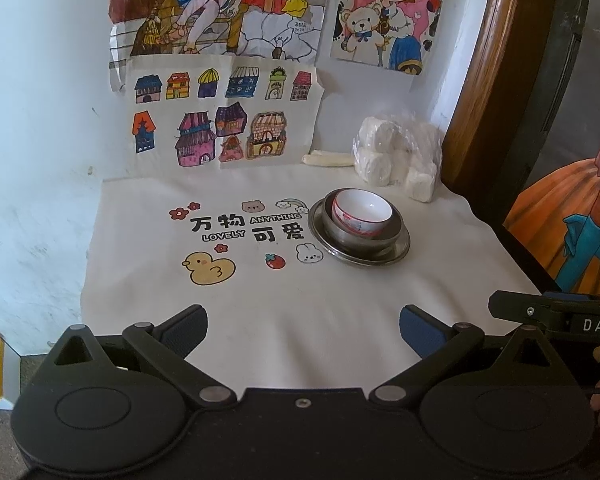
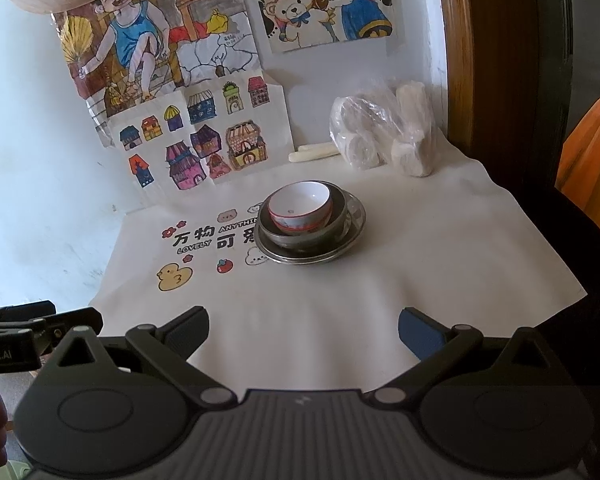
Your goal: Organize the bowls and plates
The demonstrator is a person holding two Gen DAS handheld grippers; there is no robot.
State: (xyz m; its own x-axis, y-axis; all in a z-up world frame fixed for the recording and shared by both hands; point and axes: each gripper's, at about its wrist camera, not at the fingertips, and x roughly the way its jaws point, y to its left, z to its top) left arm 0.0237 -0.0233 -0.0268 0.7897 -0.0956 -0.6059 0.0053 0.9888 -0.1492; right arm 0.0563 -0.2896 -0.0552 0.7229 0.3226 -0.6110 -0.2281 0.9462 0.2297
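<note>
A white bowl (image 1: 363,213) with red trim is seen nested in a steel bowl (image 1: 384,234), itself set on a steel plate (image 1: 398,250), right of centre on the cloth-covered surface (image 1: 300,300). A plastic bag (image 1: 396,152) of white rolls is noted beyond, at the far right. Left hand-held gripper (image 1: 303,330) and right hand-held gripper (image 2: 303,330) are held near, jaws apart and empty, well clear of the stack.

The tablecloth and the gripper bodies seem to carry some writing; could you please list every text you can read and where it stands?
"万物可爱": large black characters on the tablecloth.
"ANYTHING" and "LOVELY": small letters among those characters.
"DAS", cut off by the frame edge: on the right gripper body.
"Robot.AI", start cut off: on the left gripper body.
Small handwriting on the wall drawing: too small to read.
</note>
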